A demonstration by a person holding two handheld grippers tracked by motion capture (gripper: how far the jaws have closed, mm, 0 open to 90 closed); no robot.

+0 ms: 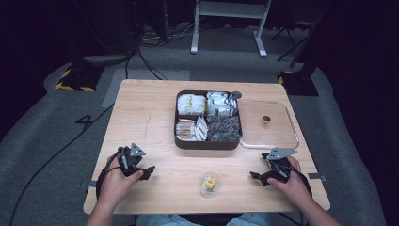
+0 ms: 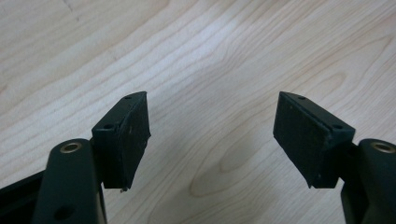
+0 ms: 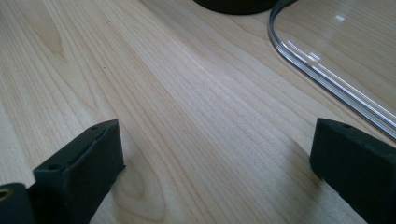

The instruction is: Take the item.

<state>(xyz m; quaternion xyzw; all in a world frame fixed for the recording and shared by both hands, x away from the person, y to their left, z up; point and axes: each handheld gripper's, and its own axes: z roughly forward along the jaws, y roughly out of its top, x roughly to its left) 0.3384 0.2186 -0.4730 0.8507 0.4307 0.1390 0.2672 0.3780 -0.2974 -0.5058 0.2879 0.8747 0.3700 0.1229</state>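
Small clear cup (image 1: 210, 184) with a yellow thing inside.
It sits between the left gripper (image 1: 149, 171) and right gripper (image 1: 254, 175); both jaws gape wide, holding nothing.

Digit "4" marked on grey floor (image 1: 47, 141) left of table (image 1: 141, 108); nothing else legible.

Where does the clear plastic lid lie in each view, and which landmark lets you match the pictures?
High view: the clear lid lies flat at centre right, right beside the dark compartment box.
Right gripper view: the lid's curved rim crosses the upper right, beyond the open jaws.
Left gripper view: bare wood grain lies between the open jaws.
Shared landmark: the wooden table.
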